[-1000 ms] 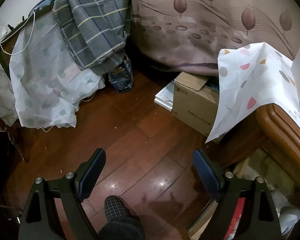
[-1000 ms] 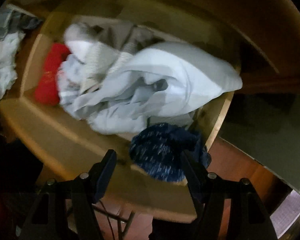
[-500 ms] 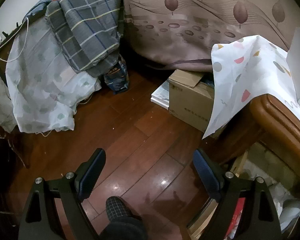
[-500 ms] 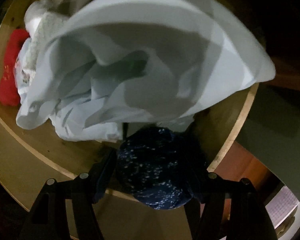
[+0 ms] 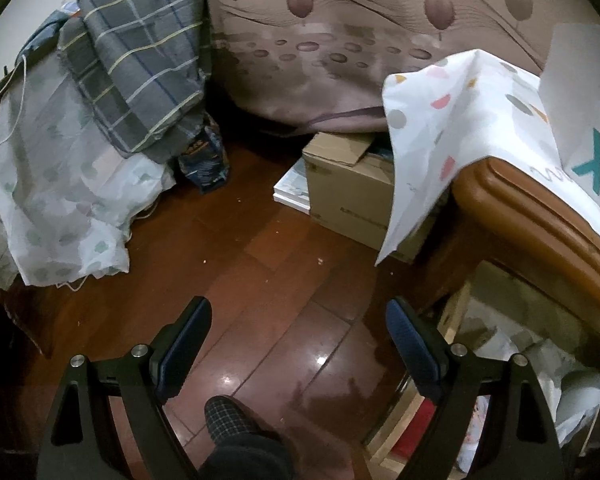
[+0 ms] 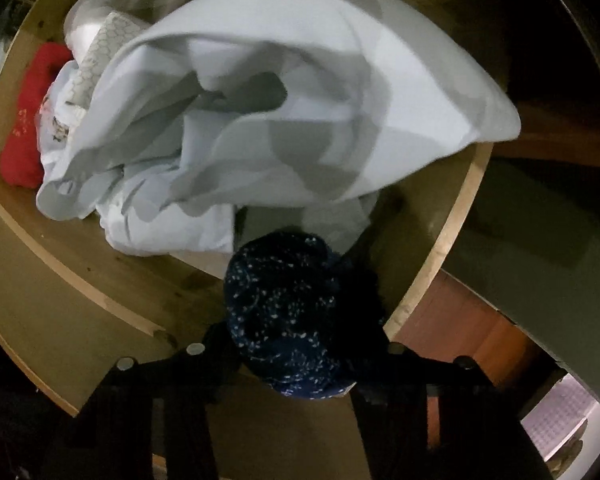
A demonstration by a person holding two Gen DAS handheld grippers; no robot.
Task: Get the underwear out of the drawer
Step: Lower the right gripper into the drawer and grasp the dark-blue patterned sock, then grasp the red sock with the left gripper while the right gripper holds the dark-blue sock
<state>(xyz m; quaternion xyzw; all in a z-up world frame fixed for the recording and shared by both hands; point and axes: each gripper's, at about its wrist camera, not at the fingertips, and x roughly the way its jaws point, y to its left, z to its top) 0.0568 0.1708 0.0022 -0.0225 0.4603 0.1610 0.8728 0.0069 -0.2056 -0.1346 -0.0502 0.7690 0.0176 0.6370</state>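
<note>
Right tongs [image 6: 300, 344] lowered since earlier frame, now closing around dark blue speckled underwear [image 6: 292, 320] at drawer [image 6: 440, 248] front corner | left tongs [image 5: 296, 344] spread, nothing held | lift-out judged next.

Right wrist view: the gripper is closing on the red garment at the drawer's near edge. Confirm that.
Wrong garment. The right gripper is closing on the dark blue speckled underwear at the drawer edge, as the right wrist view shows; the red garment lies untouched at far left.
</note>
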